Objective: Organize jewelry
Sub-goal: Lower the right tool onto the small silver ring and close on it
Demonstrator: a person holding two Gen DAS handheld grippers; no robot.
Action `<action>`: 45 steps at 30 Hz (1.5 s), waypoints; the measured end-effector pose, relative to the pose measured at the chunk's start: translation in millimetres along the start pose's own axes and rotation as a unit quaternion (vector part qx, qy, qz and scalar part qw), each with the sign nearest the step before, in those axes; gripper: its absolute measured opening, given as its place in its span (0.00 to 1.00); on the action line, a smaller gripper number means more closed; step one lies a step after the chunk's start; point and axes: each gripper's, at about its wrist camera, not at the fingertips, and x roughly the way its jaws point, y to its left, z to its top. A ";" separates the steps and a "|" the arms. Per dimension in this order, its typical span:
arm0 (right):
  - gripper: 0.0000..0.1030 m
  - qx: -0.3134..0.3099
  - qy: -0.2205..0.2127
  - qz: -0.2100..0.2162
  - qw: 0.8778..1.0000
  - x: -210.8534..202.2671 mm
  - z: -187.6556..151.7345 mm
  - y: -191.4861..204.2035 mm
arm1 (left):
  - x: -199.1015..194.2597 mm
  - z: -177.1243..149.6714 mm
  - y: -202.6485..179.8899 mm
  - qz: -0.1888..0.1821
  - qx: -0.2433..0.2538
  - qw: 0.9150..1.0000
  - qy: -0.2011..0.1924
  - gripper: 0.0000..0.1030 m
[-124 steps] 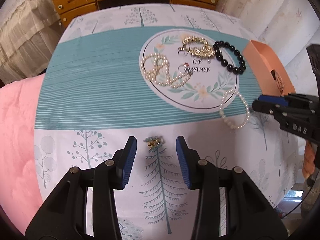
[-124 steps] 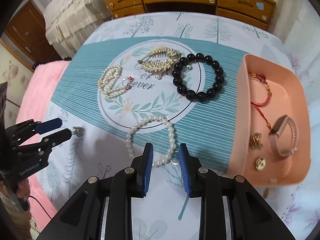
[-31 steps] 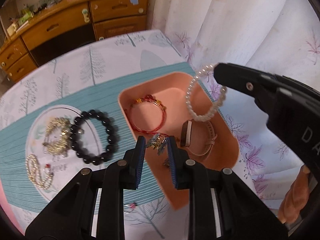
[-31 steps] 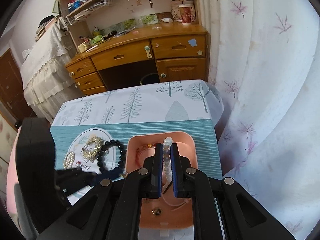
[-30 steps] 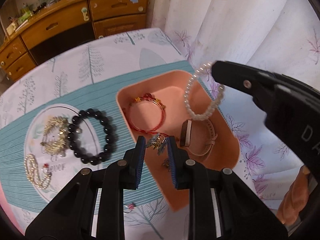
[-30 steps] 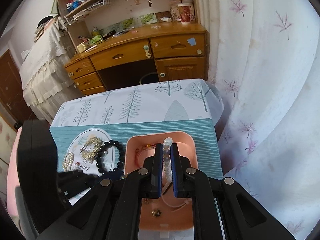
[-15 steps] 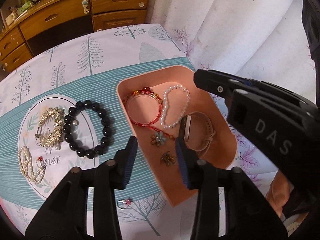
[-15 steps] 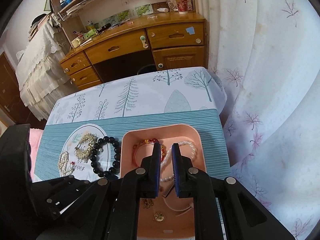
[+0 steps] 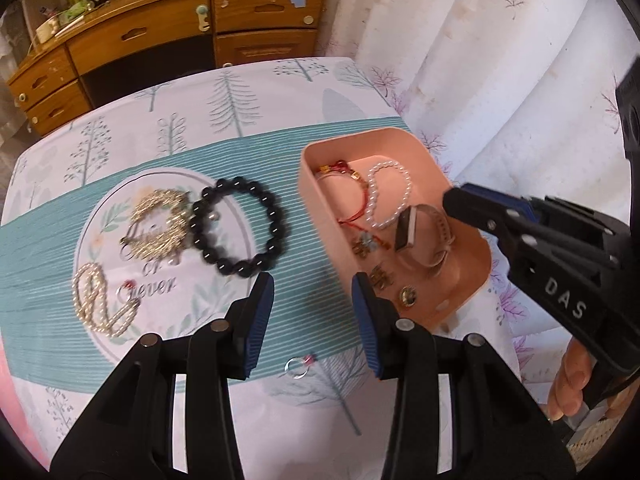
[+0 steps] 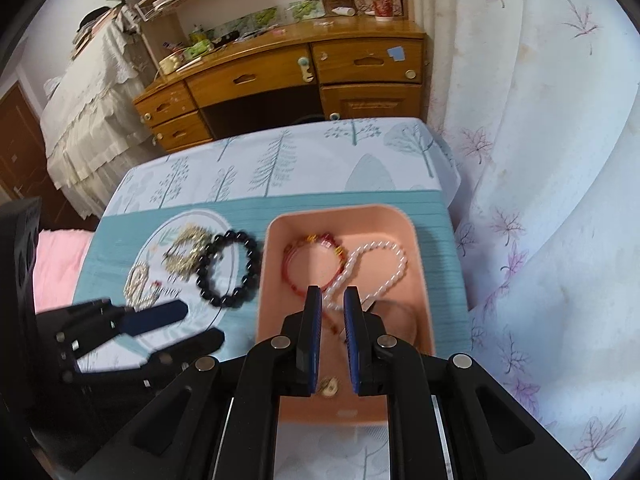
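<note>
Looking at a between-drops moment: both claws are empty over the peach plastic tray (image 10: 416,264), which sits at the right edge of the tree-print tablecloth (image 9: 256,92). The left gripper (image 9: 313,312) has just been opening, now stands partly open with nothing between its blue pads, and hangs over the cloth just beside the tray's left wall. The right gripper (image 10: 329,334) is open only a sliver, holding nothing, above the white pearl bracelet (image 10: 380,268) lying in the tray next to the red cord bracelet (image 10: 312,264).

Still out on the cloth: the black bead bracelet (image 9: 239,227), gold leaf brooch (image 9: 160,222), small pearl strand (image 9: 98,300) and a little silver ring (image 9: 297,368) near the front edge. My guess is the next move needs one claw opened wider and brought down over the black beads, closest to the tray.
</note>
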 end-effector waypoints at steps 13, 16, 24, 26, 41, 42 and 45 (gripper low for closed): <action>0.23 -0.054 0.008 0.046 0.997 -28.1 -31.5 44.9 | -38.3 -27.2 46.9 0.036 -0.019 0.999 -0.022 0.36; 0.23 -0.071 0.013 0.058 0.996 -31.5 -35.5 57.8 | -46.4 -29.7 60.3 0.047 -0.023 0.998 -0.026 0.36; 0.23 -0.112 0.053 0.085 0.989 -18.9 -49.9 92.3 | -61.9 -42.1 105.0 0.076 -0.045 0.996 -0.027 0.36; 0.23 -0.121 0.067 0.089 0.986 -12.1 -53.3 98.7 | -63.7 -46.7 115.6 0.084 -0.051 0.995 -0.025 0.36; 0.23 -0.131 0.166 0.062 0.975 65.5 -67.1 121.2 | -46.8 -75.4 158.0 0.081 -0.086 0.993 0.000 0.36; 0.23 -0.130 0.168 0.058 0.975 69.7 -66.0 122.0 | -45.9 -76.0 159.0 0.081 -0.088 0.993 0.001 0.36; 0.23 -0.128 0.173 0.047 0.975 78.4 -63.4 123.7 | -42.7 -78.3 163.2 0.078 -0.091 0.993 0.004 0.36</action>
